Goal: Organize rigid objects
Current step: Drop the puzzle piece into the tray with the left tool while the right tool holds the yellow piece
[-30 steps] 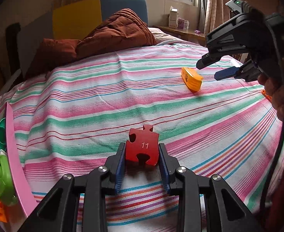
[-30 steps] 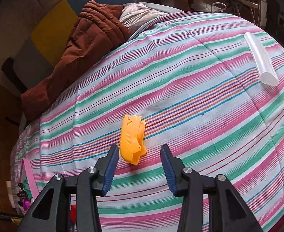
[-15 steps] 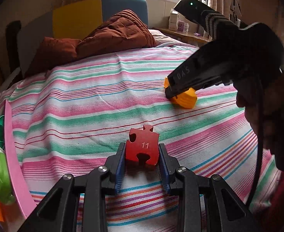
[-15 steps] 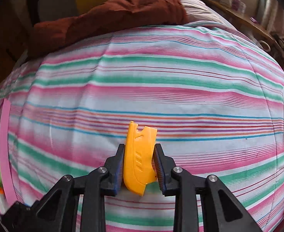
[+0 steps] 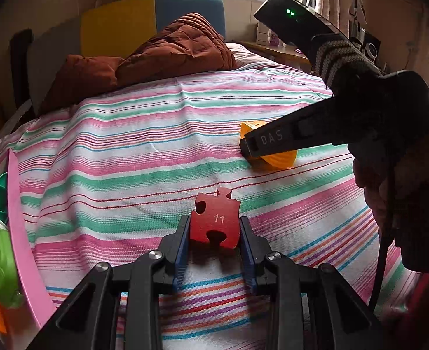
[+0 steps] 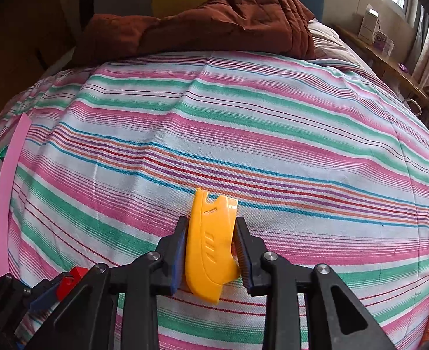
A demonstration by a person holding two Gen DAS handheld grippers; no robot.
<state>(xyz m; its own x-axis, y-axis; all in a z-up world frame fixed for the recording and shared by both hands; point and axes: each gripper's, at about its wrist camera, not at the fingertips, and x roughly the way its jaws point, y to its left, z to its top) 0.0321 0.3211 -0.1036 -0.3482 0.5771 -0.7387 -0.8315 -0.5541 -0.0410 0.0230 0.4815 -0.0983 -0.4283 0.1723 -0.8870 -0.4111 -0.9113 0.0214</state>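
While the left claw [image 5: 214,233] clamps the red puzzle piece [image 5: 215,224], the down-tilted right claw [image 6: 210,248] pinches the yellow scraper [image 6: 210,242].

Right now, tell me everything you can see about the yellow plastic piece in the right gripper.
The yellow plastic piece looks like hard, glossy moulded plastic, long with a rounded near end and a notched, forked far end. Three short slots and a small raised mark show on its face. It stands on edge on the striped bedsheet, pointing away. The right gripper is shut on its two sides, having just closed. From the left wrist view the gripper mostly hides it.
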